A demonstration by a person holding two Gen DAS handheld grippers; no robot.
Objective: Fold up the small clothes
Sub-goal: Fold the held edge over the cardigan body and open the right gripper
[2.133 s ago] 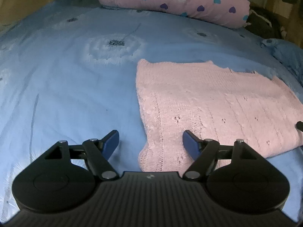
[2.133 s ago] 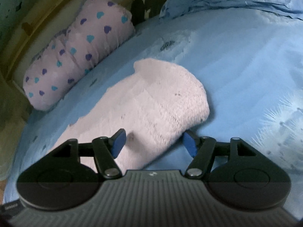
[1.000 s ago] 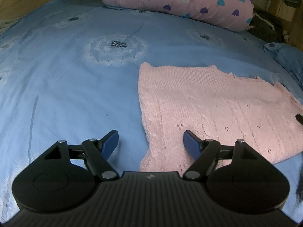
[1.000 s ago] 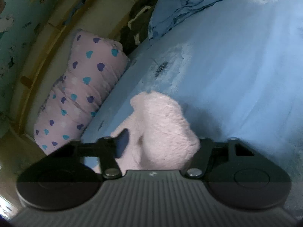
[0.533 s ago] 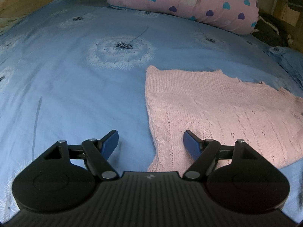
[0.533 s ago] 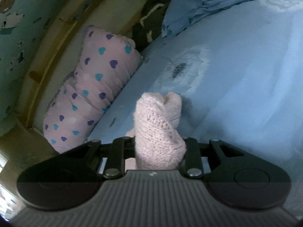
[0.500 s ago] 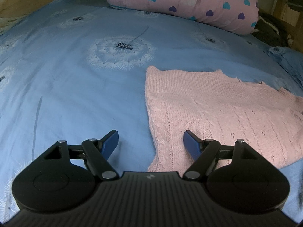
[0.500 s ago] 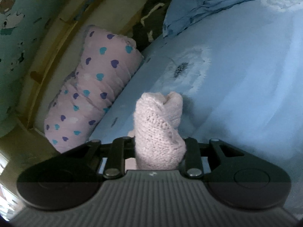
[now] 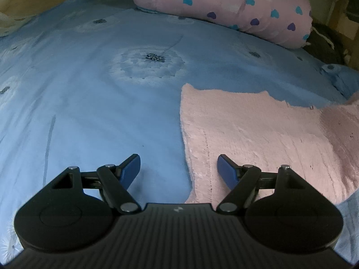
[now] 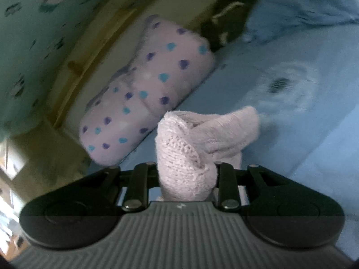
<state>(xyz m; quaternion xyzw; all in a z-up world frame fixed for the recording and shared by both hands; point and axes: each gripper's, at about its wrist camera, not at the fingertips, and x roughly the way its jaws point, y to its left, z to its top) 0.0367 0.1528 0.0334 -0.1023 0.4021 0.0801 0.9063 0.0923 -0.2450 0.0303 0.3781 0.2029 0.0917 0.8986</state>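
A pink knitted garment [image 9: 258, 134] lies flat on the blue bedsheet [image 9: 89, 112]. Its left hem runs between the blue fingers of my left gripper [image 9: 178, 168], which stands open just above it, the right fingertip [image 9: 226, 170] over the knit. At the right edge of the left wrist view the garment's far end [image 9: 350, 107] lifts off the sheet. My right gripper [image 10: 186, 170] is shut on a bunched fold of that pink knit [image 10: 186, 152], raised above the bed. Its pads are hidden by the fabric.
A pink pillow with blue and purple hearts [image 9: 224, 6] lies along the headboard end. A dark bundle of cloth [image 9: 325, 42] sits beside it at the right. A crumpled blue cover [image 10: 303, 6] lies further along the bed. A wooden bed frame [image 10: 94, 51] borders the mattress.
My right gripper closed on the garment's end and rose with it, rolling somewhat; the knit now bunches between its jaws. The left gripper stayed open over the left hem.
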